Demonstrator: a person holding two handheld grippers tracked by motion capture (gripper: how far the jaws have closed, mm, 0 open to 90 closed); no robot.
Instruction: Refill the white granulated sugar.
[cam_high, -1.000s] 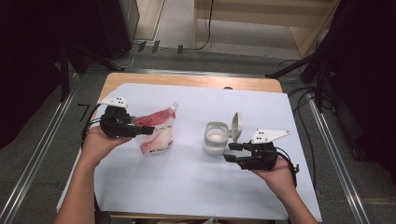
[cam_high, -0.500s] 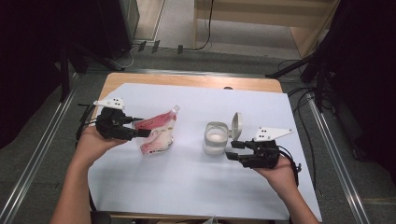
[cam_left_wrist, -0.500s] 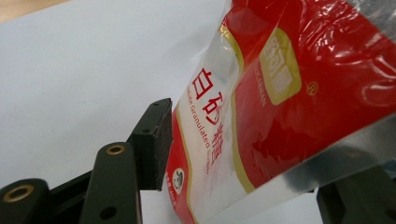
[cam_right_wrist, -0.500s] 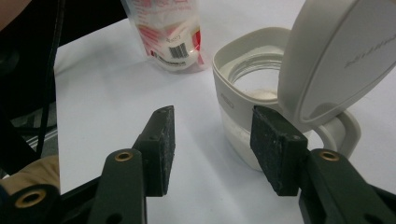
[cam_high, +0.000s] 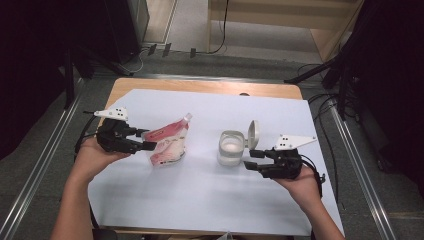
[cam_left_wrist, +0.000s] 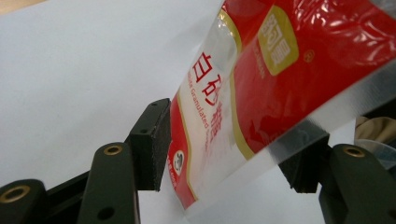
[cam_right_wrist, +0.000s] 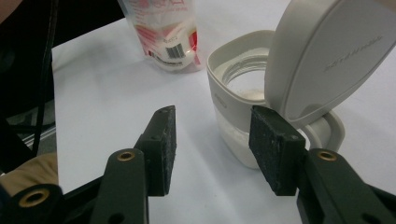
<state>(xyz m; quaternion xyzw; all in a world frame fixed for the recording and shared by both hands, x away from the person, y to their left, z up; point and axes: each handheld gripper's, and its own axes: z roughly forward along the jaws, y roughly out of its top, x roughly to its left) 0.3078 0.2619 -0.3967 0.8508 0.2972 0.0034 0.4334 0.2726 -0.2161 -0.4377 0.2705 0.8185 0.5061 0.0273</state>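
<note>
Straddling the lower edge of the red-and-white granulated sugar pouch (cam_left_wrist: 243, 98), the left claw (cam_high: 148, 140) has its jaws partly apart and they have just been opening, so the pads stand beside the film rather than pressing it. The pouch sits on the white sheet (cam_high: 200, 200) covering the tabletop, leaning toward the claw with its spout (cam_high: 188, 116) up and away. Well apart to the right, the right claw (cam_right_wrist: 212, 149) rests half open with nothing between its pads, just beside the white container (cam_high: 232, 148), whose flip lid (cam_high: 254, 134) stands raised and which already holds white powder. My judgement is that the main risk lies in the loose pouch: with the pads off it, the soft bag could slump or tip flat, and if the spout is uncapped, which I cannot tell, sugar could spill. A careless nudge from the right claw could also knock the lid shut or shove the container.
</note>
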